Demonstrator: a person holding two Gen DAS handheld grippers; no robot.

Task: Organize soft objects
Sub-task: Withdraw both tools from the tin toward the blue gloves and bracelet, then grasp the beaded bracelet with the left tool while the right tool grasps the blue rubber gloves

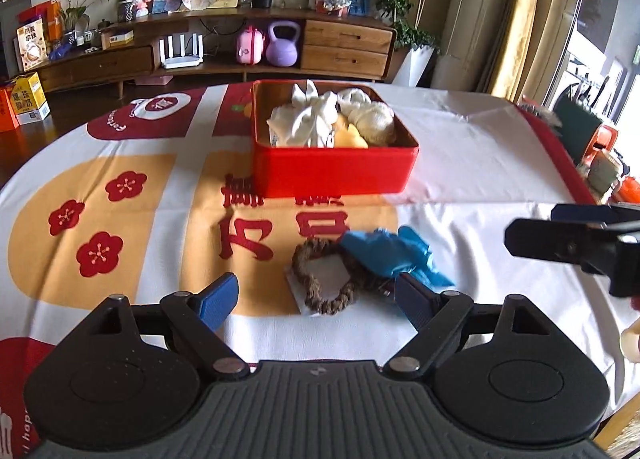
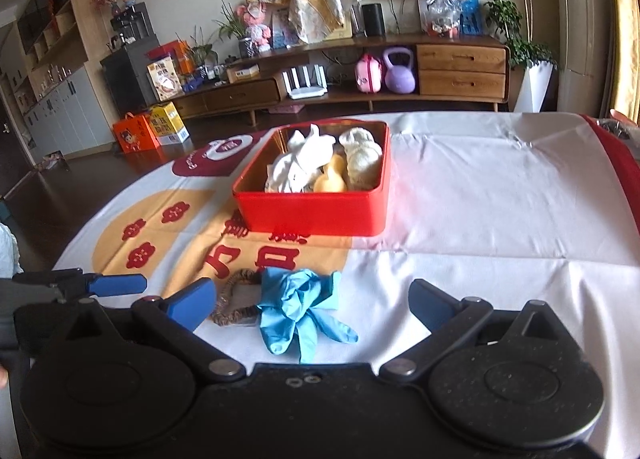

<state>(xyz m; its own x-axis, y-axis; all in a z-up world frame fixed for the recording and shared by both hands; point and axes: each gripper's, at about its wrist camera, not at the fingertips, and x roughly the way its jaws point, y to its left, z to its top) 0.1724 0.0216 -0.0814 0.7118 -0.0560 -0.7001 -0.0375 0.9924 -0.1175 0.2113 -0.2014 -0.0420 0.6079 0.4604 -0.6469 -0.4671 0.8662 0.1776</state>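
- low in the middle of both frames, on the cloth-covered table (image 2: 480, 199), a crumpled blue rubber glove (image 2: 298, 309) lies against a heart-shaped ring of brown braided rope (image 1: 326, 279).
- behind them the red rectangular tin (image 1: 332, 173) already holds pale cloths and balls.
- glove: likely light, limp, a little slippery; pinch its bunched middle.
- rope heart: probably light and fairly stiff; take one side of the braid.
- left tool (image 1: 316, 299) and right tool (image 2: 312, 305) both tilt downward, jaws wide, holding nothing.
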